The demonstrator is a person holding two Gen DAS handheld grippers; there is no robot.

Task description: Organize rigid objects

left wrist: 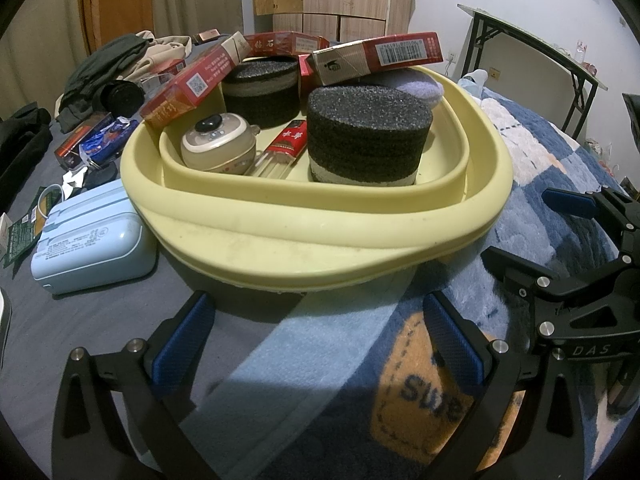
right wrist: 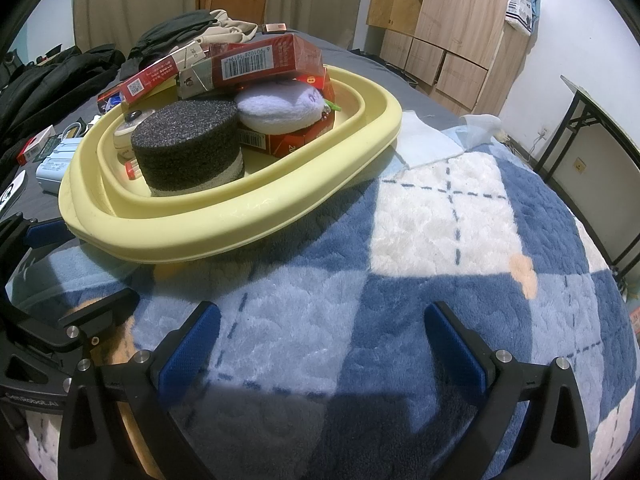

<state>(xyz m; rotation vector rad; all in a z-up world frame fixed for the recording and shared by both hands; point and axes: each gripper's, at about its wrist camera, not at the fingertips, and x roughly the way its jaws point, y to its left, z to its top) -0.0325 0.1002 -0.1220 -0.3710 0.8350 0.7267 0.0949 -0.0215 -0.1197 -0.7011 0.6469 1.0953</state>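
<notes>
Hovering low over the plaid blanket (right wrist: 400, 240), I held my left gripper (left wrist: 316, 344) and right gripper (right wrist: 320, 344) spread wide, neither carrying anything. The yellow basin (left wrist: 320, 232) sat just ahead, already crowded: two black foam cylinders, the nearer one (left wrist: 368, 136) upright, a red carton (left wrist: 380, 60) resting across the rim, a small cream cooker-shaped gadget (left wrist: 218, 144). I judged myself between picks. The pale blue case (left wrist: 92, 240) lay touching the basin's left wall, still outside; reaching it meant swinging my left tool over and finding room inside.
</notes>
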